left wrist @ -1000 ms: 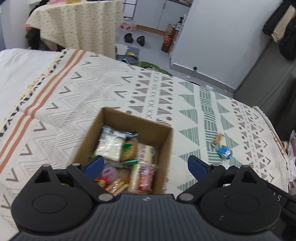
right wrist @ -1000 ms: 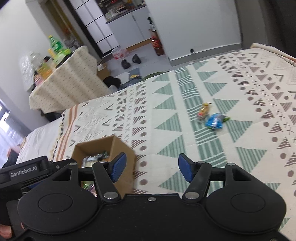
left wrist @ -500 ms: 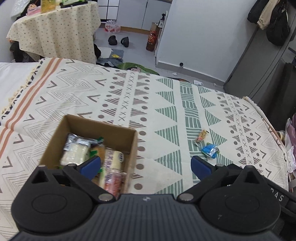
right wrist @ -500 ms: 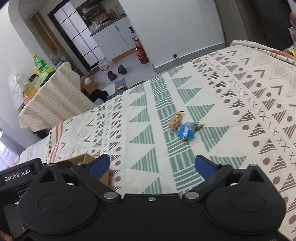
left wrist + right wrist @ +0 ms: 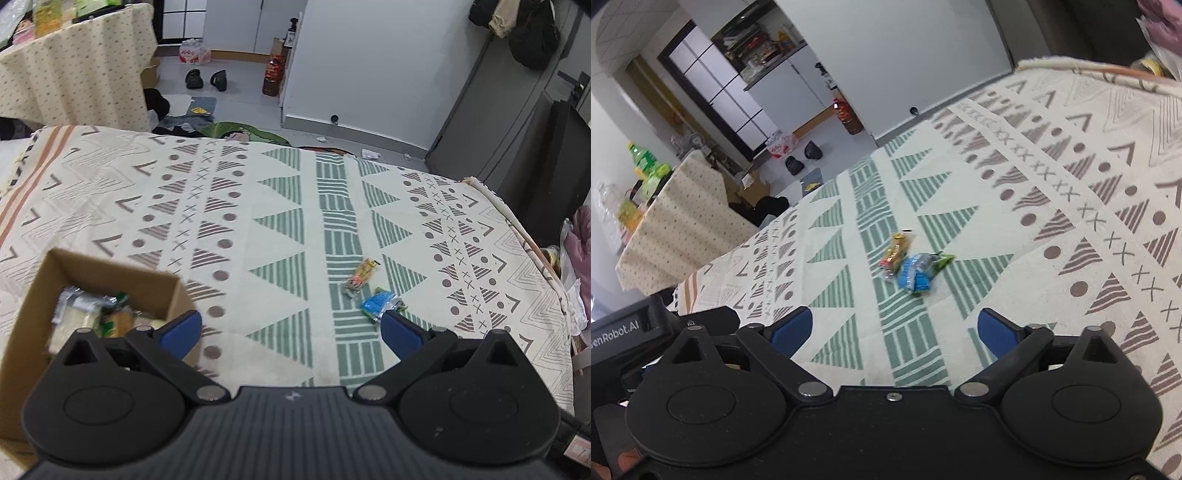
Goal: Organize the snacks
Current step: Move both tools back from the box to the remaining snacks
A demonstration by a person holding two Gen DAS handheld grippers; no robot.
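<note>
Two small snack packets lie side by side on the cream bedspread patterned with green and brown triangles [image 5: 280,236], out near the middle of the bed: a narrow yellow-and-orange wrapped snack [image 5: 361,277] and, touching or all but touching it, a crumpled blue foil packet with a green end [image 5: 380,305]. The left gripper [image 5: 291,328] hangs above the cover with its blue-padded fingers [image 5: 181,328] spread wide and nothing between them; from its camera the blue packet sits just ahead of the right-hand fingertip, slightly inside the gap, and the yellow one lies a little farther on. At the lower left of that view stands an open brown cardboard box [image 5: 110,271], already holding several wrapped snacks, with the left-hand fingertip in front of its near corner. The right gripper [image 5: 894,328] is likewise spread open and empty, and in its view both packets, the yellow-and-orange one [image 5: 896,252] and the blue one [image 5: 918,272], lie ahead of the fingers, roughly centred between the two tips and clear of both. Beyond the bed a dotted tablecloth covers a table [image 5: 676,218] with bottles on it
</note>
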